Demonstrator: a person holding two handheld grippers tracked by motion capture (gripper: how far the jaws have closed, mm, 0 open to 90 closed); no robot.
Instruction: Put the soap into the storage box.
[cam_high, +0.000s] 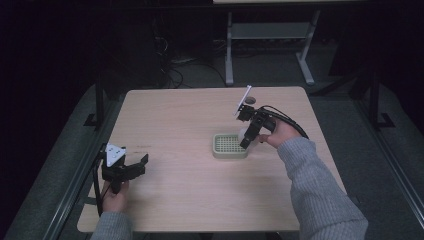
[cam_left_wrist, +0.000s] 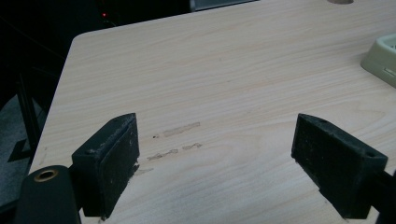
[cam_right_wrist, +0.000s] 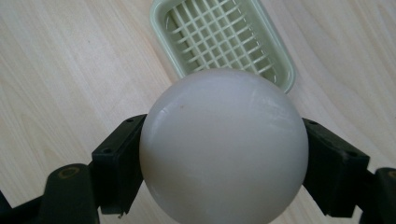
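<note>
While the right hand-held gripper (cam_right_wrist: 224, 154) clamps a smooth white ball (cam_right_wrist: 224, 147) between its two black jaws, one jaw pressed against each side, the ball hangs just above the right end of a pale green slatted tray (cam_right_wrist: 223, 37) and does not appear to touch it. That tray (cam_high: 230, 145) lies on the wooden tabletop (cam_high: 190, 120) right of centre, with the right hand-held gripper (cam_high: 246, 142) tilted down over it. At the near left edge, the left hand-held gripper (cam_high: 142, 165) rests low with its jaws spread wide apart over bare wood, holding nothing, well apart from the tray.
</note>
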